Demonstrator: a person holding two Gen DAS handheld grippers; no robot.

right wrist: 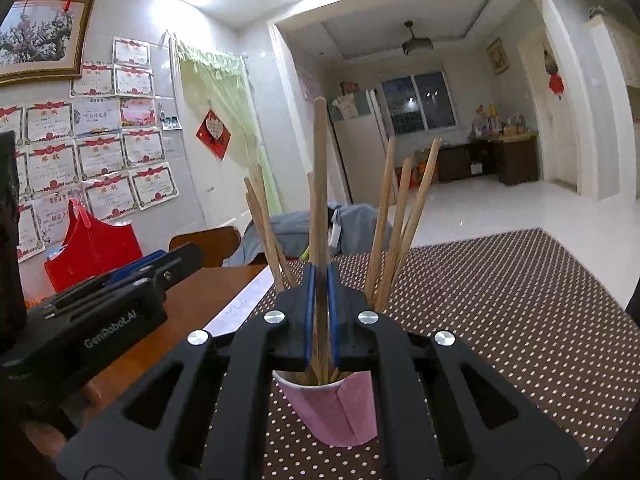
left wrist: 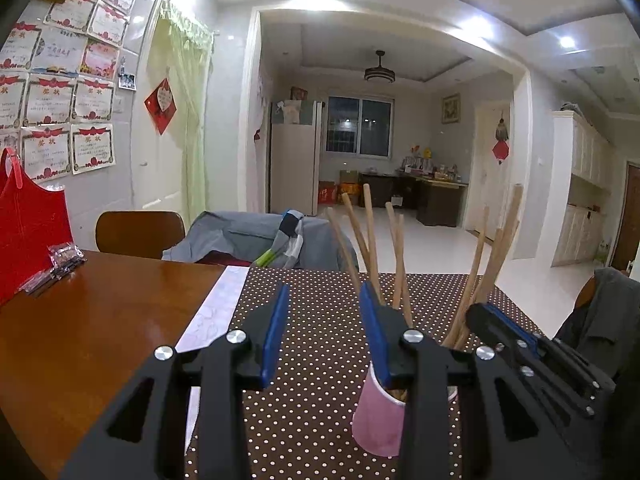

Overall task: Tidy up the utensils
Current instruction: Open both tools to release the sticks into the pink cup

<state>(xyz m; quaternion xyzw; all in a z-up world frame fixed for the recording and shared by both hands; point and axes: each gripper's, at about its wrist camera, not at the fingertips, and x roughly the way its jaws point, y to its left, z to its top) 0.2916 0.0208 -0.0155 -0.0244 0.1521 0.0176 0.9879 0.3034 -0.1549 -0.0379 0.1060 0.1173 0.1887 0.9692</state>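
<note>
**Wood sticks in a paper cup, one pinched and ready**

Wooden chopsticks (right wrist: 384, 216) stand fanned out in a pink paper cup (right wrist: 340, 408) on the brown, white-dotted tablecloth (right wrist: 500, 320). The right gripper (right wrist: 320, 316) has its blue pads clamped on one chopstick (right wrist: 320, 184), taking it low on the shaft just above the cup's rim, with the stick standing almost upright. The left gripper (left wrist: 326, 332) stands about half open with nothing between its pads; its right-hand finger sits close beside the cup, though I cannot tell whether it touches.

The sticks look light, stiff and smooth-round, so I'd expect one to swivel or slide in a pinch; a hold low on the shaft, as here, seems sensible. The cup is thin paper with a seam down its side, tapered to a narrow base, and looks easy to tip or crush. Beside the cloth, the polished wooden table (left wrist: 100, 312) shines.
</note>
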